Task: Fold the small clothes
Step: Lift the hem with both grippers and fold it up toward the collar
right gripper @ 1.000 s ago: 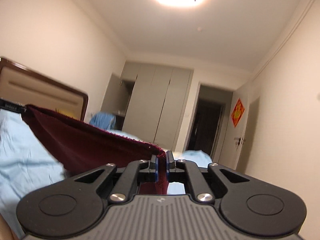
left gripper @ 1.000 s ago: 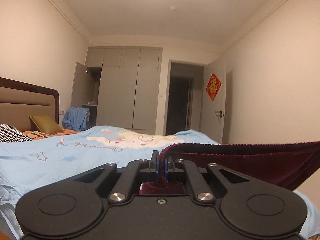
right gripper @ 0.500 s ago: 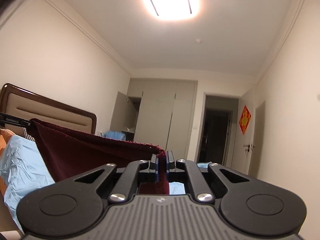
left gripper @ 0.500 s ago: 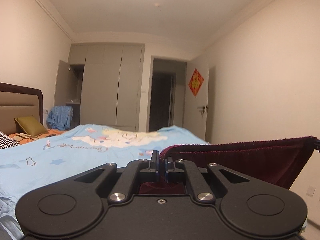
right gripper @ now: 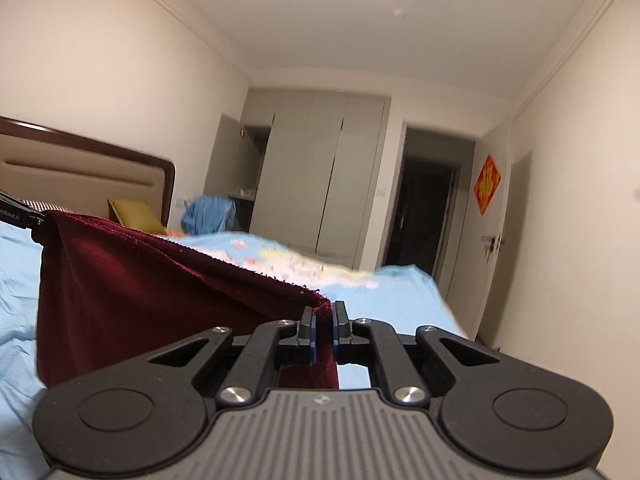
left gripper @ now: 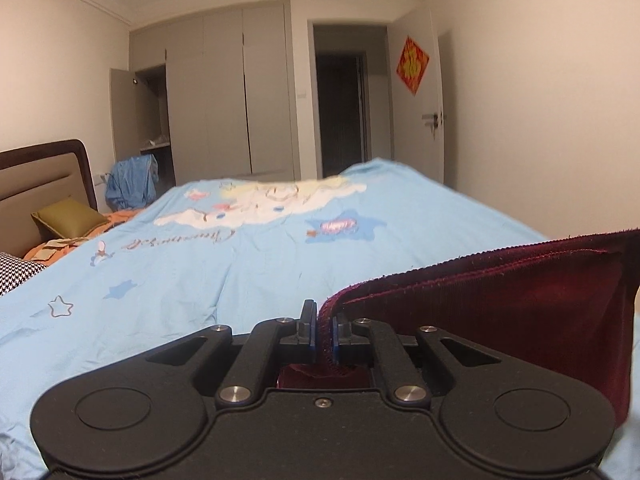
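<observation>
Cloth (left gripper: 500, 320), maroon: soft, light, limp; sags between 2 corners. Left gripper (left gripper: 323, 334) and right gripper (right gripper: 323, 330) each clamped on 1 corner, above bed (left gripper: 240, 264).

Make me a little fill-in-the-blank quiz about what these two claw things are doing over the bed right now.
1. Both grippers pinch one cloth whose colour is dark ____.
2. The left gripper and right gripper hold it by its ____ edge, so it hangs between them.
3. Below it lies a light ____ bedspread with cartoon prints.
4. On the door hangs a red ____-shaped decoration.

Missing words: red; top; blue; diamond
</observation>
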### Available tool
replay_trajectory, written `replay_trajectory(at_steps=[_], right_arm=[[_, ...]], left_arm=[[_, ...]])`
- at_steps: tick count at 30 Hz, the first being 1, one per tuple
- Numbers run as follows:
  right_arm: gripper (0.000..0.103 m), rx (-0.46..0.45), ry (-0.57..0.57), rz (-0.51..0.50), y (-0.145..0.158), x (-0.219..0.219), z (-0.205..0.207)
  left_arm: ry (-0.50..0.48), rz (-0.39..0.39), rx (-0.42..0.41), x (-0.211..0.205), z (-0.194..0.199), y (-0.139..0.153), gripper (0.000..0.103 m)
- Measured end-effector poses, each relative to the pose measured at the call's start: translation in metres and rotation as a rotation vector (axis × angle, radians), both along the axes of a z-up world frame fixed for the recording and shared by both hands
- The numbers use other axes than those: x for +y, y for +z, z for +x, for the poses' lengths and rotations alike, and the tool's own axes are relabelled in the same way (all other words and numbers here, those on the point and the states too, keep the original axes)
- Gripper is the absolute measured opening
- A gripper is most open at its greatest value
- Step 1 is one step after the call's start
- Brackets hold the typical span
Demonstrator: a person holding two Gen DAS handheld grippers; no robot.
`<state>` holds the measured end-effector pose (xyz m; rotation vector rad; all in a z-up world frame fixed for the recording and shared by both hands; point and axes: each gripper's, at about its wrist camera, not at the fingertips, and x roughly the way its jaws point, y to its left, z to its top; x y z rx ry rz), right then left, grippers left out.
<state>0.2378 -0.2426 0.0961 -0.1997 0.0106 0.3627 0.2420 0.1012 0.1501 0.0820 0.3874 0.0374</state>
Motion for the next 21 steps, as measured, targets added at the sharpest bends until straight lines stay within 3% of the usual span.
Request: replay_trajectory(at_steps=[6,11,21], right_arm=[[0.008,0.144,-0.033,-0.062,-0.036,0.015,0.076],[0.008,0.258,-0.062,-0.087,-0.07,0.024,0.119],[0.008,0.332,-0.094,-0.067,-0.087,0.035,0.181]], left_arm=[[-0.008,0.025,0.143,-0.007,0.083,-0.038,0.007],[0.007,0.048,0.207,-0.01,0.125,-0.065,0.007],[0.057,-0.007,0.307,-0.002,0.185,-0.11,0.007]])
